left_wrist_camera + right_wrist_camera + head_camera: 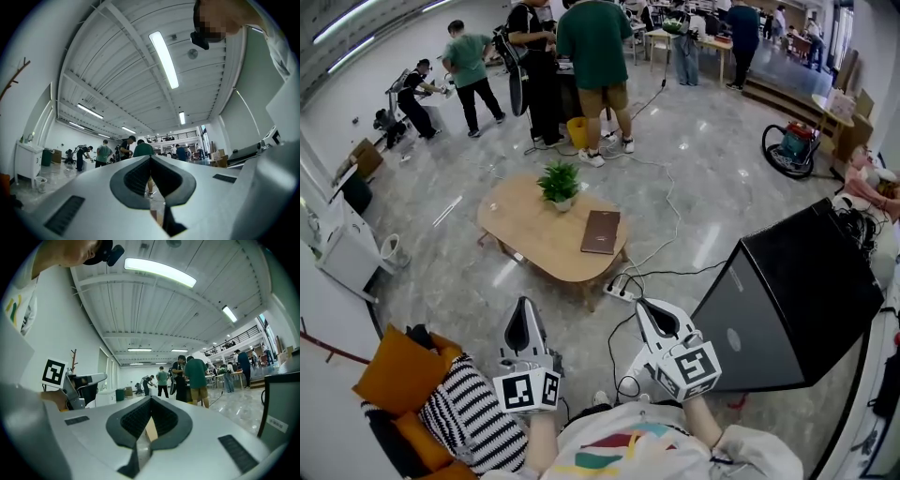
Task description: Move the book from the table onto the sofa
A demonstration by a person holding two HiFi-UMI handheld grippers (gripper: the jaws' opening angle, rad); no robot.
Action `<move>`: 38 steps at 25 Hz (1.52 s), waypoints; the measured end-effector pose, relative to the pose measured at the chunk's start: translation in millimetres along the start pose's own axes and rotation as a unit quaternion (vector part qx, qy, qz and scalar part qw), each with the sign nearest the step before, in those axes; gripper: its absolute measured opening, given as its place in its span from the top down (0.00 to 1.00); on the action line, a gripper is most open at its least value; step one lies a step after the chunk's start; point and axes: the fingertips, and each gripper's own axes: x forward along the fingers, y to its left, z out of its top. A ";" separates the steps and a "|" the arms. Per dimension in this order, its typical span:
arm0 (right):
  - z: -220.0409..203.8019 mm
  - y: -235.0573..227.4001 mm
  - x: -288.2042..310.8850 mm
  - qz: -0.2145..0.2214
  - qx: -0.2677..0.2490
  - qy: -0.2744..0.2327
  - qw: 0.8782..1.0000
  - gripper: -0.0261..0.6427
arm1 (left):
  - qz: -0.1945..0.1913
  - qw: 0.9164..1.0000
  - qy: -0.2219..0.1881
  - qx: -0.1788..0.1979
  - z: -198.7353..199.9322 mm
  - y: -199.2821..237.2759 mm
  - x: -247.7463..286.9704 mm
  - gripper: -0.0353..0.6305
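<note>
Book (601,232): we find it lying flat on the table (517,232), toward the right end and just right of the plant (560,184). Its long axis runs away from us.

Left gripper (523,311): jaws closed together, nothing between them.

Right gripper (649,311): jaws likewise pressed closed, empty.

Bearing: the book lies ahead of both grippers and well apart from them, between their lines. We judge the right one the nearer.

Cushions (441,398): low at our left beside the left gripper. We take these for the sofa end.
</note>
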 end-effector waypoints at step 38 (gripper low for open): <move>0.5 -115.2 256.7 -0.063 0.011 0.028 0.998 0.95 | -0.097 0.995 -0.008 -0.034 -77.7 95.8 286.5 0.94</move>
